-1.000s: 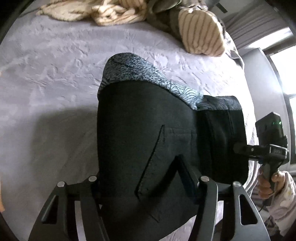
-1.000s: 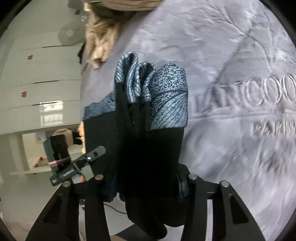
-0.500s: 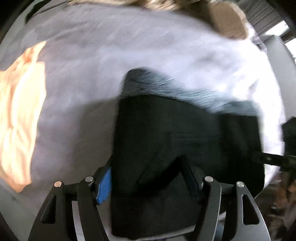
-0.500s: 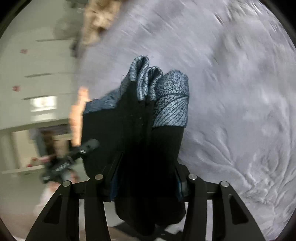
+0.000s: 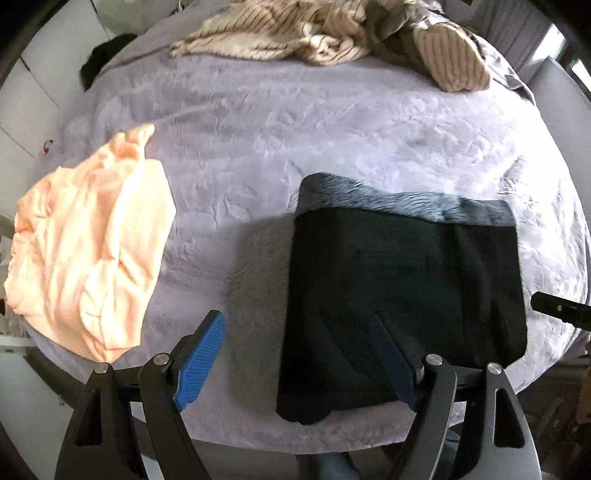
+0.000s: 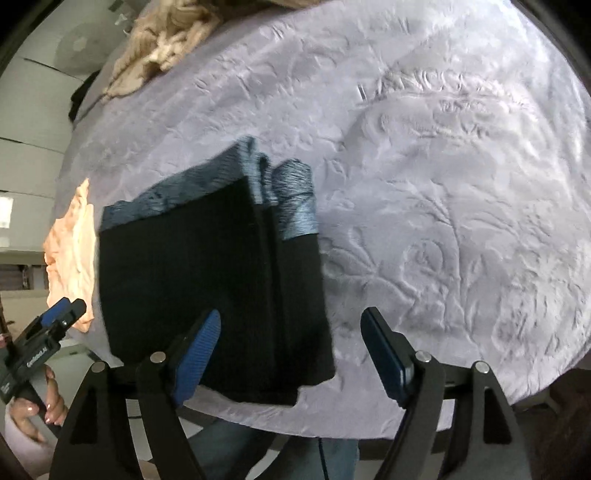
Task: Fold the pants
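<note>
Lying flat near the front edge of the bed point(image 5: 332, 122), the black pants point(image 5: 402, 291) were already folded into a compact block, with their blue-grey patterned lining point(image 5: 399, 201) showing along the far side. Both tools hung above that near edge, pointing steeply down. The left gripper point(image 5: 295, 365) had its jaws opening with nothing pinched: its left pad stood over bare bedcover, its right pad point(image 5: 388, 354) over the near part of the cloth, so the block lay ahead and to the right of it. In the right wrist view the mirror case held. The right gripper point(image 6: 291, 350) was also opening and empty, its left pad point(image 6: 197, 350) over the near right part of the pants point(image 6: 207, 280) and its right pad over cover, the block lying ahead and to the left.

The block sat between the two tools, its longer side running across from one to the other, with each gripper about equally near to its own end. By my judgement the folding looked nearly or wholly done. A peach garment point(image 5: 88, 240) lay well apart on the left, and striped clothes point(image 5: 295, 29) were heaped at the far side.
</note>
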The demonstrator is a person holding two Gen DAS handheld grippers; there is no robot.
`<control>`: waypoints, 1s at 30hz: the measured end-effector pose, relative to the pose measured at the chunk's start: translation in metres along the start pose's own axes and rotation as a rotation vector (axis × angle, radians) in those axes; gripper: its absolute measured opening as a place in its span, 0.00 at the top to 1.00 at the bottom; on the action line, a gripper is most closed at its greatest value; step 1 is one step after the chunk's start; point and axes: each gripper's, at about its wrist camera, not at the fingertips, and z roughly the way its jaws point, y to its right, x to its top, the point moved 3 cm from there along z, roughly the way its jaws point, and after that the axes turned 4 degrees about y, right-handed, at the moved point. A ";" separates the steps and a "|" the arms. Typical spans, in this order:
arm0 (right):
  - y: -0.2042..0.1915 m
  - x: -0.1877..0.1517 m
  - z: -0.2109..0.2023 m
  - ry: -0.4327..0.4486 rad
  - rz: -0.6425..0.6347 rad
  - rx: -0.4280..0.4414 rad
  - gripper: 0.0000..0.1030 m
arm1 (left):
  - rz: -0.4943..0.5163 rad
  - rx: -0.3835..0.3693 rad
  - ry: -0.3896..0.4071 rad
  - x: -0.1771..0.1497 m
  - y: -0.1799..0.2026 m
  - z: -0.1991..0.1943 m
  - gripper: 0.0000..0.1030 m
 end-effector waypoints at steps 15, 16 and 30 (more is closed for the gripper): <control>-0.048 -0.025 -0.020 0.089 -0.127 -0.129 0.00 | 0.065 -0.010 0.013 -0.010 0.023 -0.010 0.00; -0.049 -0.025 -0.021 0.095 -0.140 -0.151 0.00 | 0.067 -0.004 0.012 -0.010 0.023 -0.010 0.00; -0.056 -0.034 -0.027 0.082 -0.125 -0.253 0.00 | 0.064 0.010 0.006 -0.003 0.032 -0.006 0.00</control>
